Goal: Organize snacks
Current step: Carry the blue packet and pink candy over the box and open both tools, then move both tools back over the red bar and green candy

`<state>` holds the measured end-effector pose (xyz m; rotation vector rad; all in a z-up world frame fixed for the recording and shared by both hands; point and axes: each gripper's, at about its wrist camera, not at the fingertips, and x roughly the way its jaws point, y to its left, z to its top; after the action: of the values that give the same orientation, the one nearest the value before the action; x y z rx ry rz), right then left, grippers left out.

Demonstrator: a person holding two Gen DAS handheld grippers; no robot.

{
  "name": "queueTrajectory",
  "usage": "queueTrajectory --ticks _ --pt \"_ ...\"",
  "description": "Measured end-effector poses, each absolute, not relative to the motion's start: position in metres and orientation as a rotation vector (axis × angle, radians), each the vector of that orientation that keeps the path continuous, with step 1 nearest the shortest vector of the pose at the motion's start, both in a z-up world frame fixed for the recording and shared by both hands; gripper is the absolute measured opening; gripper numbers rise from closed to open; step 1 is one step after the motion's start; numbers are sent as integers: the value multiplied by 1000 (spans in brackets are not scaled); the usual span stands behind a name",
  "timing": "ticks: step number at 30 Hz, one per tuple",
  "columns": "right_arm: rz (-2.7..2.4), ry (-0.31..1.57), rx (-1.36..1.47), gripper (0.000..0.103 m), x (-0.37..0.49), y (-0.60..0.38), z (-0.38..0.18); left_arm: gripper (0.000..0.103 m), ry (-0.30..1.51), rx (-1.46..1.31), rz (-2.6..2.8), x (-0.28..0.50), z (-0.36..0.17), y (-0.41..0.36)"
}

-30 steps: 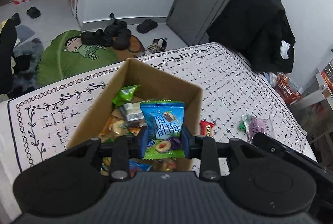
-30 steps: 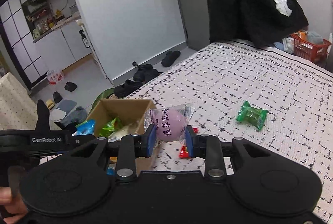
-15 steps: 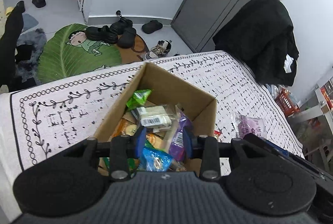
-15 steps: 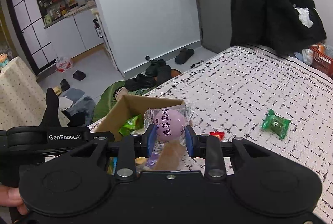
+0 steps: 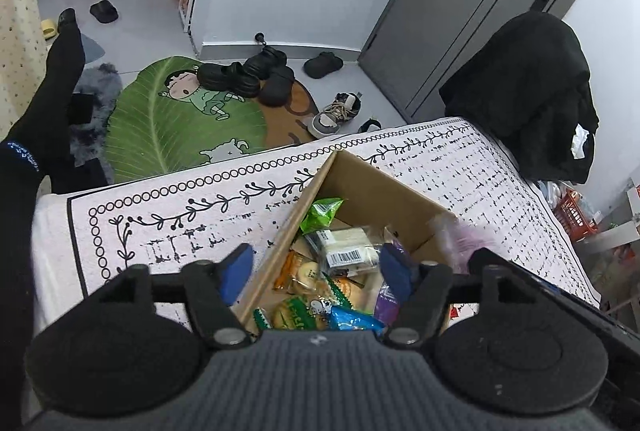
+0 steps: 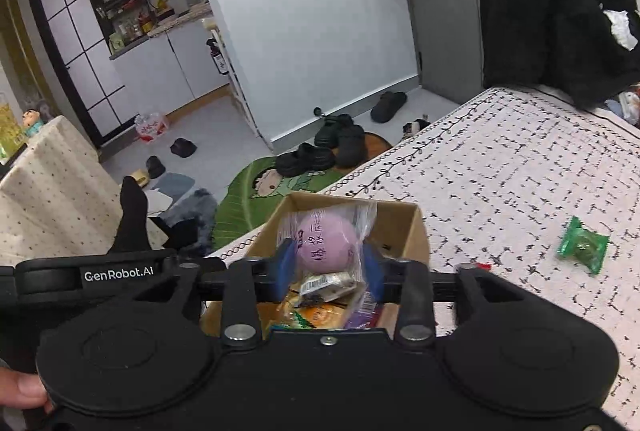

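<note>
The left claw (image 5: 316, 273) hangs released above the box (image 5: 372, 187) of snacks; the right claw (image 6: 329, 265) grips a purple ball snack (image 6: 326, 245) over it

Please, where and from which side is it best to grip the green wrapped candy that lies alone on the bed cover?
Grip the green candy probably across its plump middle, coming straight down from above: it lies flat on the bed cover with open space around, and its crimped ends look thin and floppy.

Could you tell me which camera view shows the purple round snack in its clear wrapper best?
The right wrist view: the purple snack sits sharp and central between the right gripper jaws, above the cardboard box. The left wrist view shows only a blurred purple smear at the box's right edge.
</note>
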<state>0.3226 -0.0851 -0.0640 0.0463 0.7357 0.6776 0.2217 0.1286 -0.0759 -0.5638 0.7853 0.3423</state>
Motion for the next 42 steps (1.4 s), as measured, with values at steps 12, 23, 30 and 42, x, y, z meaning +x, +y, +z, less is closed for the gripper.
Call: queueTrajectory --ticks 12,23,30,42 --pt "566 749 38 70 325 -136 -75 93 820 -526 346 231 -76 110" --pt "481 768 60 72 332 -197 -88 98 822 -462 275 252 -73 62" --pt "448 739 78 100 339 -228 -93 103 826 -422 214 267 -73 28" --pt "379 705 26 103 358 -264 -117 103 851 -346 112 289 -77 -27"
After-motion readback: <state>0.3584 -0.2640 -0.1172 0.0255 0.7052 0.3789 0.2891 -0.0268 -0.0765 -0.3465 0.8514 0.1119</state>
